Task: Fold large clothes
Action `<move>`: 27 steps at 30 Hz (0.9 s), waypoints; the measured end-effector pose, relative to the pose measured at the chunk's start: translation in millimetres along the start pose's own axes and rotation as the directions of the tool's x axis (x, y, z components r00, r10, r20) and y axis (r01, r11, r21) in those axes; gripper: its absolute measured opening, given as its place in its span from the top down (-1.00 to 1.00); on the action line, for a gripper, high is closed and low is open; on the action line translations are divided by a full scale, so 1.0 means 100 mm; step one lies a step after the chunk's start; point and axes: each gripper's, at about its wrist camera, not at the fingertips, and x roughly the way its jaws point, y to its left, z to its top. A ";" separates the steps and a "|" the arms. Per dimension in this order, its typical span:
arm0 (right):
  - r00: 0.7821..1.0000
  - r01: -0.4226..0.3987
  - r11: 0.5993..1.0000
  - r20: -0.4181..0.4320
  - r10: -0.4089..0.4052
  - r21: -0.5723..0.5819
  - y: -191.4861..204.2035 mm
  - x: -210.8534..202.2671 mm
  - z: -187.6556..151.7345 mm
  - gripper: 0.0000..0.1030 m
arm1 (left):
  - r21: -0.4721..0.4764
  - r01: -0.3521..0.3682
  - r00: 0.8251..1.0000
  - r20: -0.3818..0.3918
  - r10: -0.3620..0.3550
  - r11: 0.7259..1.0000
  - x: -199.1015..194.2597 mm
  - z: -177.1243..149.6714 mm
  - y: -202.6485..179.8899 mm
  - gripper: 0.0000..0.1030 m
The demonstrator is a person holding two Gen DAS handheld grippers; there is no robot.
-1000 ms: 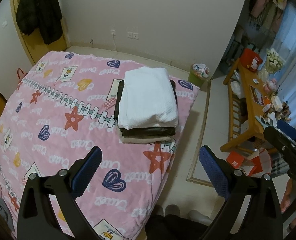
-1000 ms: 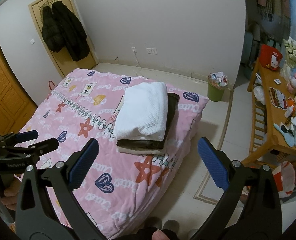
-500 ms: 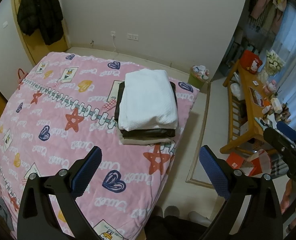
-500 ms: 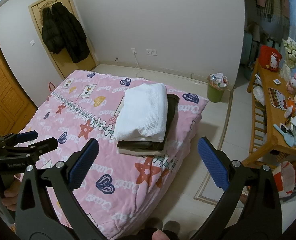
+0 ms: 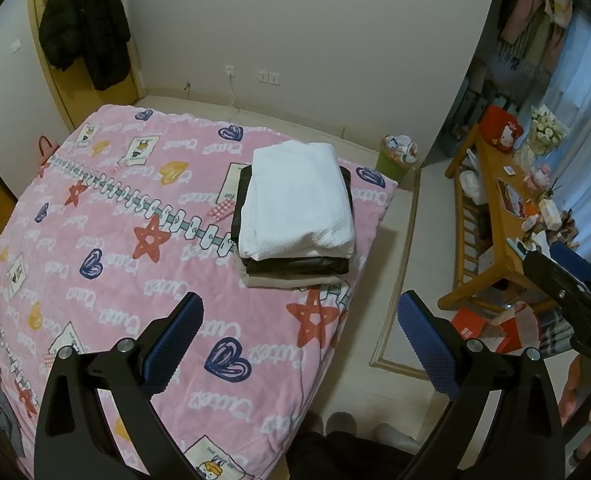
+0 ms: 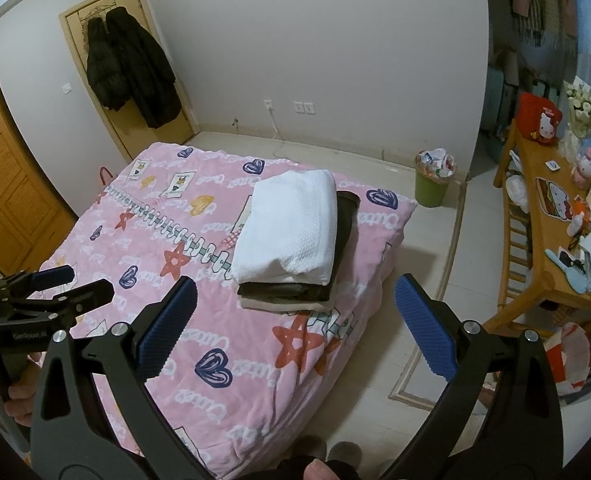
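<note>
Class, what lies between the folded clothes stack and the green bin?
In the right wrist view: pink blanket up to the bed's edge, then bare floor between the folded stack and green bin.

A pink fleece bedspread (image 5: pixel 95 240) carries navy hearts, red stars and white lettering. On it, a white waffle-textured folded garment (image 5: pixel 295 200) tops a dark brown folded garment (image 5: pixel 295 266) and a beige folded garment (image 5: pixel 291 280). Both grippers' pads (image 6: pixel 163 324) are blue.

I see three folded clothes stacked neatly: white top (image 5: pixel 297 200), dark one (image 5: pixel 295 266), beige bottom (image 5: pixel 291 280), lying on the pink bed (image 5: pixel 95 240).
</note>
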 end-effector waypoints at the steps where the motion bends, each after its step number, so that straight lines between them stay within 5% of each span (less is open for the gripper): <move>1: 1.000 -0.002 1.000 0.002 0.002 0.000 0.01 0.00 0.01 -0.88 | 0.000 -0.001 1.000 0.003 0.001 1.000 -0.02 0.00 -0.01 -0.84; 27: 1.000 0.016 1.000 0.000 -0.016 0.009 0.00 -0.40 -0.23 -0.88 | -0.014 -0.001 1.000 0.015 0.001 1.000 -0.25 -0.06 -0.09 -0.84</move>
